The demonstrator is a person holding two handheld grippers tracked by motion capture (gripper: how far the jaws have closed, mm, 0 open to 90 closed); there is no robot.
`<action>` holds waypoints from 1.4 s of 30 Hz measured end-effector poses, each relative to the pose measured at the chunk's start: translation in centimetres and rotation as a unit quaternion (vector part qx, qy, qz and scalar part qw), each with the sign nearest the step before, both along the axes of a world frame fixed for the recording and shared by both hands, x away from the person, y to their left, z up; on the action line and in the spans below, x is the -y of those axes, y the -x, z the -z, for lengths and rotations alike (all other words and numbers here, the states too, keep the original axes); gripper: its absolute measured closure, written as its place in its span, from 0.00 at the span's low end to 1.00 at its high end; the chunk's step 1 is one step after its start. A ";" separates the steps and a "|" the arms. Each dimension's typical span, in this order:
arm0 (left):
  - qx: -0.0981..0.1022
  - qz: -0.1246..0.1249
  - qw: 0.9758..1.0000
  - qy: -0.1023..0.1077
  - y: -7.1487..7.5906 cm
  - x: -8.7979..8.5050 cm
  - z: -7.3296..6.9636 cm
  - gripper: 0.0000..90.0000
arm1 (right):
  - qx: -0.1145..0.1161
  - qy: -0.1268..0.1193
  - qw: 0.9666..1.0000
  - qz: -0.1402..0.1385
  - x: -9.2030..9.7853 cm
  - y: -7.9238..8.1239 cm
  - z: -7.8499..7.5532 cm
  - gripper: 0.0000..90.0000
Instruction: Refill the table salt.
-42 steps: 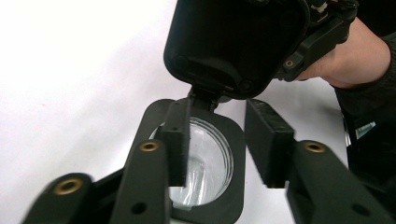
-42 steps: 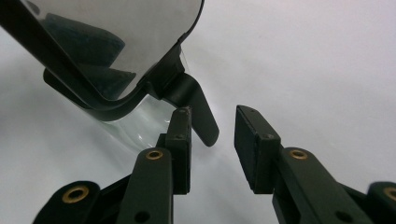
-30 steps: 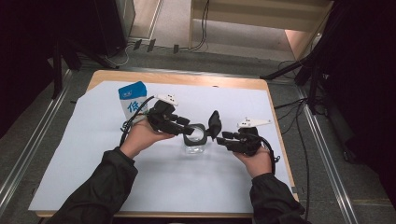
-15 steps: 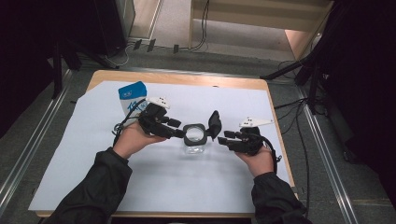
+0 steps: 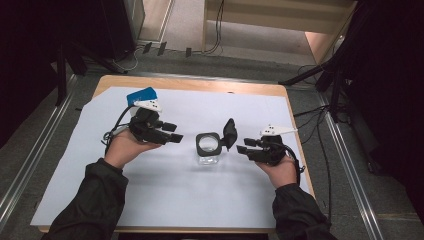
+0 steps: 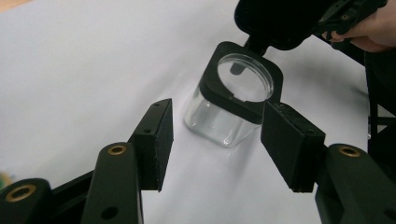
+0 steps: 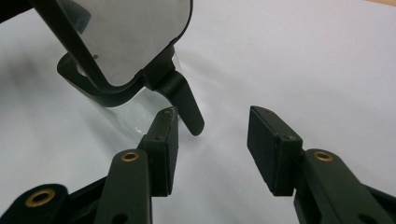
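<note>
We see a clear jar (image 5: 209, 152) standing upright near the middle of the white sheet (image 5: 165, 200) that covers the table (image 5: 200, 86), its long axis vertical and its mouth facing up. A black collar (image 6: 229, 95) rings the mouth, and a hinged black lid (image 5: 229, 133) is flipped open and stands on edge at about 2 o'clock from the mouth. Through the glass in the left gripper view we make out nothing inside the jar.

Our left gripper (image 5: 175, 138) sits at 9 o'clock from the jar, pointing toward it, clear of the glass. Its jaws have just been opening; they stand well apart and grip nothing, with the jar just ahead of the pads (image 6: 156, 140) rather than between them. Our right gripper (image 5: 242, 149) lies at 3 o'clock from the jar, aimed back at it. Its jaws have also just been opening and hold nothing; the lid's hinge tab (image 7: 184, 102) hangs just beyond its left pad.

Bare sheet runs wide toward 6 o'clock from the jar, and toward 12 o'clock as well. A blue card (image 5: 141, 95) lies at 10 o'clock near the sheet's far edge, behind the left gripper.
</note>
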State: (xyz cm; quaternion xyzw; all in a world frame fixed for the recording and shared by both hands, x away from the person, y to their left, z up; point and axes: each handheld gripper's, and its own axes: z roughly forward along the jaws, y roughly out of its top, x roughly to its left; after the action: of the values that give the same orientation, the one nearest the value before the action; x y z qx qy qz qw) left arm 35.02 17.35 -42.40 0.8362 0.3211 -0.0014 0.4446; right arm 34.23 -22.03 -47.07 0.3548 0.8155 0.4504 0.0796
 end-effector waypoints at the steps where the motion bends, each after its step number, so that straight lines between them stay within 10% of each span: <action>1: -0.005 -0.001 1.000 0.002 0.1 -0.3 0.0 0.51 | -0.001 -0.001 1.000 -0.001 0.0 -0.1 0.0 0.61; 17: 0.005 -0.066 0.998 0.001 1.2 -5.0 -0.5 0.52 | -0.004 0.003 1.000 -0.014 -0.9 -1.6 0.0 0.61; 42: -0.008 -0.154 0.988 0.007 0.5 -11.7 -0.3 0.53 | -0.007 0.009 1.000 -0.014 -1.1 -2.0 0.2 0.61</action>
State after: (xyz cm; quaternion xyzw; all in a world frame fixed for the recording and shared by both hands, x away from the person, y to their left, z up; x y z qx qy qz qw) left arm 34.48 29.08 -42.14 0.7736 0.4490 0.0582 0.4434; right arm 36.21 -20.96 -47.28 0.3453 0.8250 0.4418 0.0710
